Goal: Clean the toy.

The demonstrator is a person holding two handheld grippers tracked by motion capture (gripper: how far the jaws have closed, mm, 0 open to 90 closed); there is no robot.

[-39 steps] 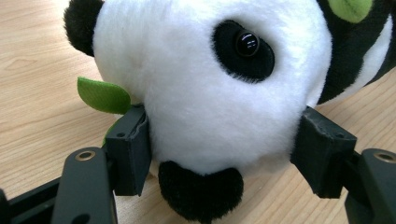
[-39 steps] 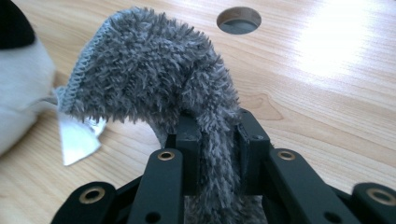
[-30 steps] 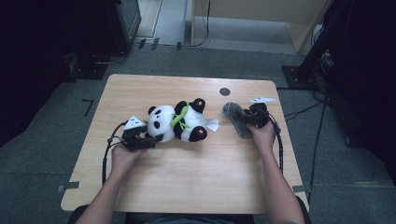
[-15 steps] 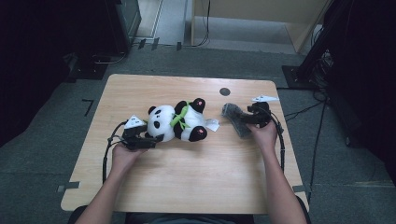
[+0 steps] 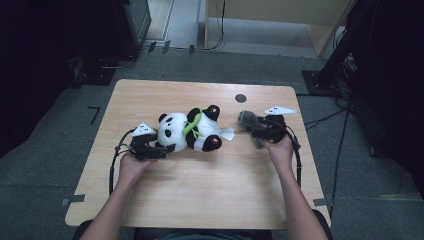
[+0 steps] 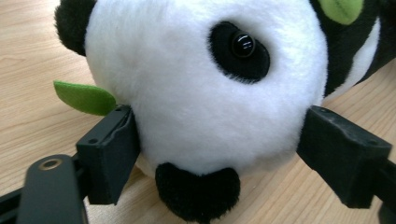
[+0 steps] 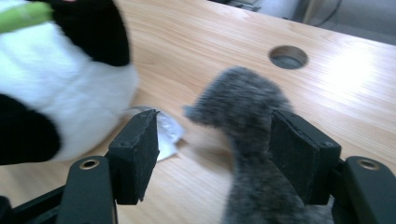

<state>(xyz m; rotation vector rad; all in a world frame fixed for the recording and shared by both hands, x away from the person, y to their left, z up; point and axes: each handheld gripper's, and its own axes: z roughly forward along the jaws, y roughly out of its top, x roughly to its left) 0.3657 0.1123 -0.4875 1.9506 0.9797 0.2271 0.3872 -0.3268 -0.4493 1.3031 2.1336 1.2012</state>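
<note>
My left gripper [image 5: 165, 148] rests at the panda's [image 5: 187, 131] head, jaws just opened, pads flanking it. My right gripper [image 5: 246, 125], right of the panda, stands half open around a grey furry piece [image 7: 247, 140].

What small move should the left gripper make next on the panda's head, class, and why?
Probably close the jaws a little. In the left gripper view the left gripper straddles the panda head, one pad touching the fur, the other just clear, so nothing is firmly gripped yet.

Probably lab, floor cables [image 5: 220, 30], equipment stands [image 5: 340, 60]
</note>
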